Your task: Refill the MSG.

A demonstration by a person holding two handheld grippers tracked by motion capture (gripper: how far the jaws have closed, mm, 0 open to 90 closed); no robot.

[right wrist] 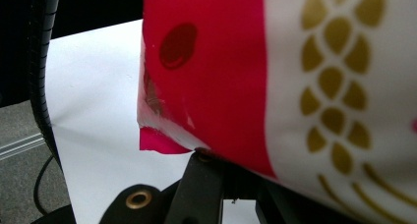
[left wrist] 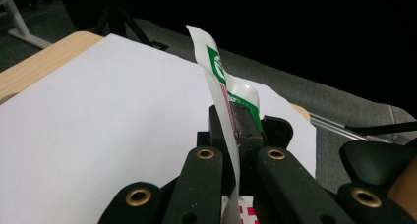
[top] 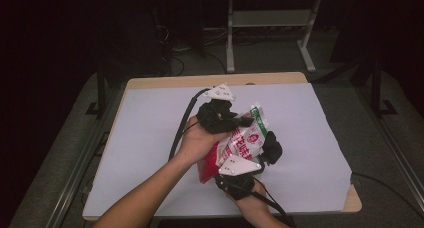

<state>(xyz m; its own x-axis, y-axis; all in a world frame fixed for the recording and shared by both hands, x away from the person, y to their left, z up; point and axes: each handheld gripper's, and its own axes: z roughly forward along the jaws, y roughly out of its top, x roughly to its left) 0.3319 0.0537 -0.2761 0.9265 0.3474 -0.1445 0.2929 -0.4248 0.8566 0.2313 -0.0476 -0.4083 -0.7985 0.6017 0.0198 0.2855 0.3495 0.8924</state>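
We see a person holding a printed food bag (top: 243, 143) up over the middle of the table (top: 150, 138), which is covered by a white sheet (top: 300, 138) with the wooden edge showing at the far side. The bag is white and red with a green band along its top seam, and it lies tilted, its top end pointing away from the person and to the right.

The left gripper (top: 235, 121) comes in at the far, upper end of the bag. In the left gripper view we look along its two black jaws, which are pressed together on the thin sealed top edge of the bag (left wrist: 227, 94); the flat seam stands upright between them and curls a little above them.

The right gripper (top: 260, 160) sits at the near, lower end of the bag, under its grey three-cornered plate. In the right gripper view the red and white side of the bag (right wrist: 275, 76), with a gold wheat-ear pattern, lies right over the jaws and hides their tips, so we cannot tell whether they are clamped or apart. A torn corner of red film hangs at the bag's lower edge.

A cable trails from each gripper toward the person.
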